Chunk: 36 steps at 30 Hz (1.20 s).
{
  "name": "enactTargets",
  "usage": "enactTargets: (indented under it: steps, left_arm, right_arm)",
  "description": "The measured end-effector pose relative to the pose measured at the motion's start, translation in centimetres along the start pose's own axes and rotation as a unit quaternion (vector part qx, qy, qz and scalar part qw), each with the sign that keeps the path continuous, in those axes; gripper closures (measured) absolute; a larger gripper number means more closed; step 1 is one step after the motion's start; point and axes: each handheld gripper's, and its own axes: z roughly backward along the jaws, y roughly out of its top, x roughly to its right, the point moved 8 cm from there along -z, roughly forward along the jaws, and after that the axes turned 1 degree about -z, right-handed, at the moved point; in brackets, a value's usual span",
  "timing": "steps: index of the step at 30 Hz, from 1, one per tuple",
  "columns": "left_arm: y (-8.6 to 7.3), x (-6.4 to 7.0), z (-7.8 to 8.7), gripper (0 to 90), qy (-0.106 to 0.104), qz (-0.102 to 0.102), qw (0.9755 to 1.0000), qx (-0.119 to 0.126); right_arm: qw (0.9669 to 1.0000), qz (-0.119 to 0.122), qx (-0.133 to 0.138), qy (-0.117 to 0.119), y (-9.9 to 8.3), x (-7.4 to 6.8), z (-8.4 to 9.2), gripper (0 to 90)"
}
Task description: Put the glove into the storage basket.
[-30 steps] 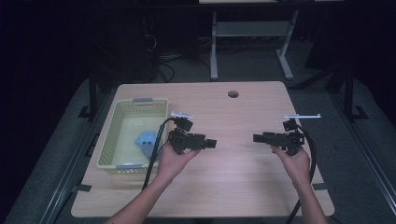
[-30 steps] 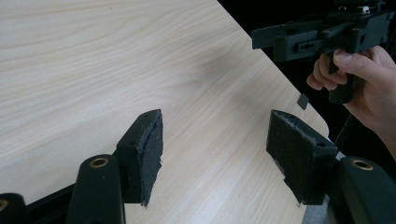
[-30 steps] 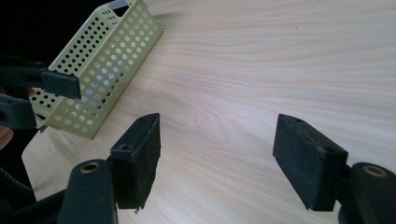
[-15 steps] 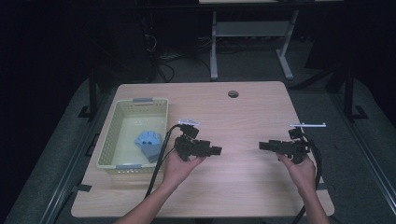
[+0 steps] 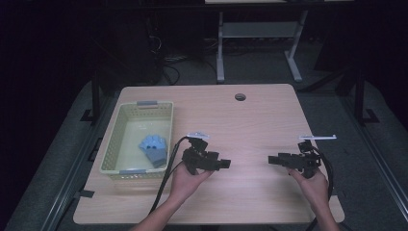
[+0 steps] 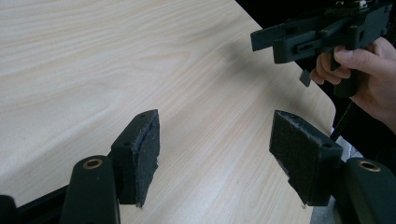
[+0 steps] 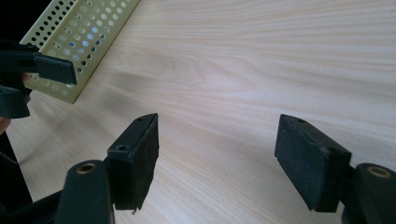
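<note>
- We see the left hand-held gripper [image 5: 226, 164] released, jaws apart above the bench [image 5: 250, 120].
- The right hand-held gripper [image 5: 272, 159] is likewise released.
- A blue object [image 5: 155, 148] lies inside the yellow basket [image 5: 111, 151].

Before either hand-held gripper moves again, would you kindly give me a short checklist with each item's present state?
1. Left hand-held gripper open, nothing between its jaws: ok.
2. Right hand-held gripper open, nothing held: ok.
3. The two grippers apart, not touching: ok.
4. Blue object lying inside the yellow basket: ok.
5. Table bare between the grippers: ok.
6. What the blue object is: cannot tell.
</note>
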Motion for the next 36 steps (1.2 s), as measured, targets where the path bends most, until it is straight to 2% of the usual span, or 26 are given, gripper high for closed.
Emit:
enactTargets:
  steps: [18,24,28,32,36]
  left_arm:
    - [-3.0,0.9,-0.7,30.8,0.002,-0.031,0.9995,-0.008]
    - [-4.7,1.0,-0.8,29.9,0.007,-0.043,0.9990,-0.010]
    - [-5.8,1.1,-0.7,29.9,0.005,-0.048,0.9988,-0.008]
    - [-8.1,1.6,-0.8,29.9,0.015,-0.071,0.9970,-0.027]
    - [-8.7,1.8,-0.6,29.8,0.004,-0.070,0.9971,-0.031]
  right_arm:
    - [0.9999,0.011,-0.009,0.004,-2.6,-0.3,0.3,28.3]
    - [0.9998,0.014,-0.010,0.012,-3.6,-0.6,-0.1,27.3]
    - [0.9995,0.023,-0.018,0.015,-4.5,-1.0,-0.4,26.9]
    - [0.9992,0.022,-0.013,0.030,-4.8,-1.8,-0.8,26.7]
    - [0.9985,0.042,-0.006,0.036,-4.9,-2.9,-1.1,26.1]
